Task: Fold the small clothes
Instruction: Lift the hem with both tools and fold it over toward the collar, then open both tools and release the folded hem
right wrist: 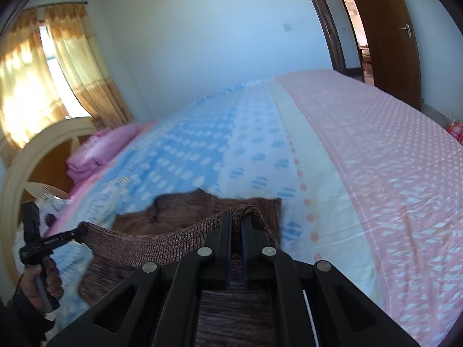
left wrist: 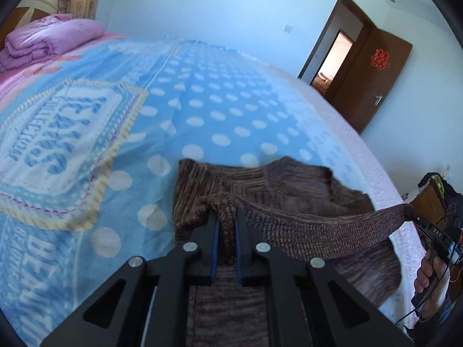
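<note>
A brown knitted garment (left wrist: 289, 190) lies on the bed, its ribbed hem (left wrist: 303, 228) lifted and stretched taut between both grippers. My left gripper (left wrist: 226, 217) is shut on one end of the hem. My right gripper (left wrist: 412, 212) shows at the right edge, shut on the other end. In the right wrist view the right gripper (right wrist: 237, 219) is shut on the hem (right wrist: 162, 243), and the left gripper (right wrist: 82, 230) pinches its far end at the left. The rest of the garment (right wrist: 185, 211) hangs and rests on the bedspread below.
The bed carries a blue dotted bedspread (left wrist: 202, 110) with a pink dotted border (right wrist: 376, 159). A folded pink quilt (left wrist: 49, 40) lies at the head. A brown door (left wrist: 373, 78) stands open. Curtains (right wrist: 58, 66) cover a window. A dark nightstand (left wrist: 434, 199) stands beside the bed.
</note>
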The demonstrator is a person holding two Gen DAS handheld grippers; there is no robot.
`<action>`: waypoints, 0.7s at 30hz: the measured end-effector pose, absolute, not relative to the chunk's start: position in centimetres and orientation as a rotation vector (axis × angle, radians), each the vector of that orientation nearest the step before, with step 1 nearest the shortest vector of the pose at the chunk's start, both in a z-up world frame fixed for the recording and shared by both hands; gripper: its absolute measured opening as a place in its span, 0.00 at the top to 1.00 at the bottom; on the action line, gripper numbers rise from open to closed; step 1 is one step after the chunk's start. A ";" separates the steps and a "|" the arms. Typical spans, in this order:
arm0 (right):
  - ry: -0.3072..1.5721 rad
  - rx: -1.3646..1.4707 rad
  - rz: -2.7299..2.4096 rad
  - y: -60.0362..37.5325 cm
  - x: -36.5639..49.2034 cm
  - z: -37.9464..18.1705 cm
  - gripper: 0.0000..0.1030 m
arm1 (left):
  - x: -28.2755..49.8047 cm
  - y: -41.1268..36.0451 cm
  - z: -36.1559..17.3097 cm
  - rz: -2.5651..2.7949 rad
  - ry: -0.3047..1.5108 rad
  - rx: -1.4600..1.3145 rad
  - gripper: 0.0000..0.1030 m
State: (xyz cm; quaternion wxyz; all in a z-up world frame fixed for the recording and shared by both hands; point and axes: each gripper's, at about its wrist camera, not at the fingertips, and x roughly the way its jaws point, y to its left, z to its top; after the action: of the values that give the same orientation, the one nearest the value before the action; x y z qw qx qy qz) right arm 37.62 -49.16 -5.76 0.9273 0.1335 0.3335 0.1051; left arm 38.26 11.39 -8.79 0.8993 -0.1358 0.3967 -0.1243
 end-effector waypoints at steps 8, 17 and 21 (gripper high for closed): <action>0.774 0.224 0.095 -49.6 42.1 -8.2 0.66 | 39.7 12.6 -10.0 -0.178 0.863 -0.299 0.70; 0.899 -0.179 0.210 -40.4 37.9 -9.5 0.42 | 35.6 8.4 -10.9 -0.068 0.833 0.236 0.05; 0.872 -0.296 0.164 -37.6 40.5 -9.9 0.42 | 38.3 6.9 -11.0 -0.018 0.857 0.266 0.05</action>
State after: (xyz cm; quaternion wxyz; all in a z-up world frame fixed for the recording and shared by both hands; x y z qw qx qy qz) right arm 40.52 -37.59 -9.87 0.8926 -0.1428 0.4202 0.0792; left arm 38.29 6.95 -11.01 0.9010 0.1287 0.4142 -0.0087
